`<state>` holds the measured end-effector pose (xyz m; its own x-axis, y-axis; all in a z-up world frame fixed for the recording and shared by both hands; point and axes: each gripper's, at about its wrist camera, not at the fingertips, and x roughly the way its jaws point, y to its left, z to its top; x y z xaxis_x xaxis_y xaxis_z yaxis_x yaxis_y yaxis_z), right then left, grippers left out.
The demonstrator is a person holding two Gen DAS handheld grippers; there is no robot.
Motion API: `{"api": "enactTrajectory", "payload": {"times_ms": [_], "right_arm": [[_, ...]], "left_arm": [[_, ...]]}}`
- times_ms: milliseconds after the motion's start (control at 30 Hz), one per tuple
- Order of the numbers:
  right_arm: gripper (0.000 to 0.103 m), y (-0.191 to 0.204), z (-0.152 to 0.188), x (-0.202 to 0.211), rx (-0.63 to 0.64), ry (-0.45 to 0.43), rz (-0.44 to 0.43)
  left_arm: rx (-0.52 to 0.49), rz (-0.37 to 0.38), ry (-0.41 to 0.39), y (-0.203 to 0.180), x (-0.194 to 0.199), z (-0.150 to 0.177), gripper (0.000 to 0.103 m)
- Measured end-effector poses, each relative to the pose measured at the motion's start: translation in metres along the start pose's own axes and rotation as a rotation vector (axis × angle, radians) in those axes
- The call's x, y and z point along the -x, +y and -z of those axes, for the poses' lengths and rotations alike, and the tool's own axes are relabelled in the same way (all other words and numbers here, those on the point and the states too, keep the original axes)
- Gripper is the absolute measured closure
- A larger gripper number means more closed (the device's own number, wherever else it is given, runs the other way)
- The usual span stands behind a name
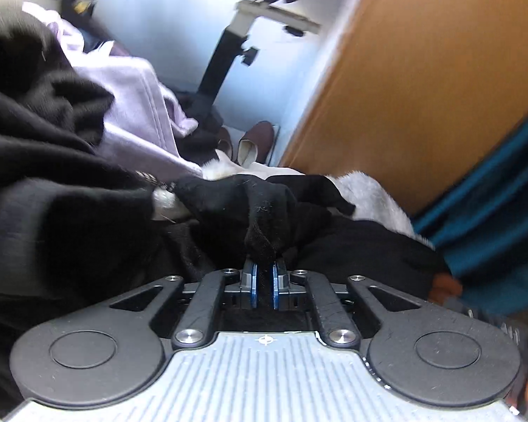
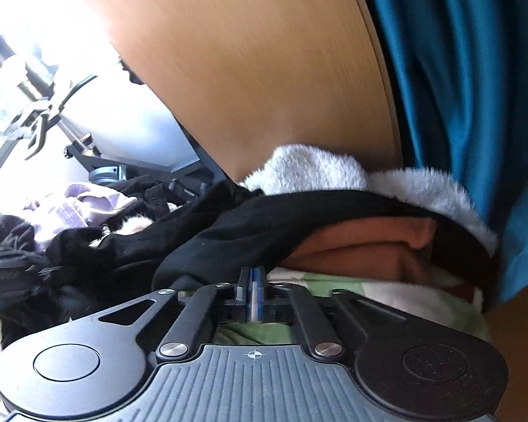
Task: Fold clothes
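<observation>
Left gripper (image 1: 263, 267) clenched on soft black knit garment (image 1: 264, 211); right gripper (image 2: 252, 281) pinched closed, apparently on the same cloth beside the fluffy white fleece (image 2: 313, 168). Best pulled taut, apart evenly, before folding.

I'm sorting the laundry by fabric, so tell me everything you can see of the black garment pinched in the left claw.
The black garment looks soft and slightly fuzzy, with bits of lint on it. It is crumpled, not folded. One bunched fold is gathered into a ridge and pinched in the left claw, whose blue pads are closed on it. The rest spreads over the clothes pile, touching a white fluffy garment on the right and lying near a lilac garment on the left. Its type cannot be told.
</observation>
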<state>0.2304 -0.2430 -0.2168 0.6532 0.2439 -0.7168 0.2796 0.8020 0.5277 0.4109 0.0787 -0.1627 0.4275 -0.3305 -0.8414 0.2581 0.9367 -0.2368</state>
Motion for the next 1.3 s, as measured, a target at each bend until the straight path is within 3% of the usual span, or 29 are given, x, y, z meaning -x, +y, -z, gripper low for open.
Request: {"api": "enactTrajectory", "payload": {"times_ms": [33, 67, 200, 300, 333, 367, 400, 433, 500, 567, 800, 933, 1000, 1133, 1300], "right_arm": [[0.065, -0.003, -0.002, -0.004, -0.033, 0.003, -0.002], [0.054, -0.006, -0.003, -0.008, -0.079, 0.000, -0.012], [0.051, -0.016, -0.010, -0.027, -0.238, -0.004, -0.060], [0.050, -0.011, -0.016, -0.043, -0.238, 0.018, -0.049], [0.052, -0.007, -0.016, -0.046, -0.226, 0.027, -0.046], [0.063, -0.003, -0.017, -0.049, -0.209, 0.034, -0.044], [0.074, 0.004, -0.016, -0.048, -0.178, 0.032, -0.037], [0.092, 0.011, -0.016, -0.045, -0.136, 0.024, -0.021], [0.097, 0.025, -0.014, -0.034, -0.059, -0.018, -0.003], [0.099, 0.034, -0.013, -0.018, -0.029, -0.085, -0.048], [0.100, 0.022, -0.021, 0.026, -0.161, -0.208, -0.220], [0.100, 0.015, -0.021, 0.041, -0.179, -0.227, -0.247], [0.100, 0.011, -0.020, 0.047, -0.188, -0.226, -0.261], [0.100, 0.013, -0.013, 0.048, -0.075, -0.191, -0.249], [0.100, 0.023, 0.021, 0.030, 0.056, -0.041, -0.218]], "left_arm": [[-0.020, 0.006, -0.004, 0.002, 0.008, 0.001, 0.095], [-0.026, 0.007, -0.010, 0.006, 0.015, 0.001, 0.095], [-0.023, 0.000, -0.025, 0.015, 0.032, 0.006, 0.096], [-0.005, -0.010, -0.035, 0.018, 0.035, 0.017, 0.096], [0.000, -0.010, -0.036, 0.017, 0.037, 0.022, 0.096], [0.005, -0.008, -0.037, 0.017, 0.039, 0.026, 0.096], [0.003, -0.008, -0.037, 0.017, 0.042, 0.030, 0.097], [-0.007, -0.014, -0.040, 0.015, 0.044, 0.032, 0.097], [-0.037, -0.035, -0.064, 0.013, 0.051, 0.034, 0.098], [-0.033, -0.028, -0.088, 0.012, 0.058, 0.034, 0.098], [-0.026, 0.005, -0.180, 0.006, 0.087, 0.031, 0.099], [-0.010, 0.023, -0.228, 0.007, 0.106, 0.027, 0.100], [0.003, 0.027, -0.242, 0.009, 0.115, 0.026, 0.100], [0.035, -0.017, -0.222, 0.024, 0.114, 0.028, 0.100], [0.149, -0.037, -0.150, 0.052, 0.092, 0.034, 0.098]]}}
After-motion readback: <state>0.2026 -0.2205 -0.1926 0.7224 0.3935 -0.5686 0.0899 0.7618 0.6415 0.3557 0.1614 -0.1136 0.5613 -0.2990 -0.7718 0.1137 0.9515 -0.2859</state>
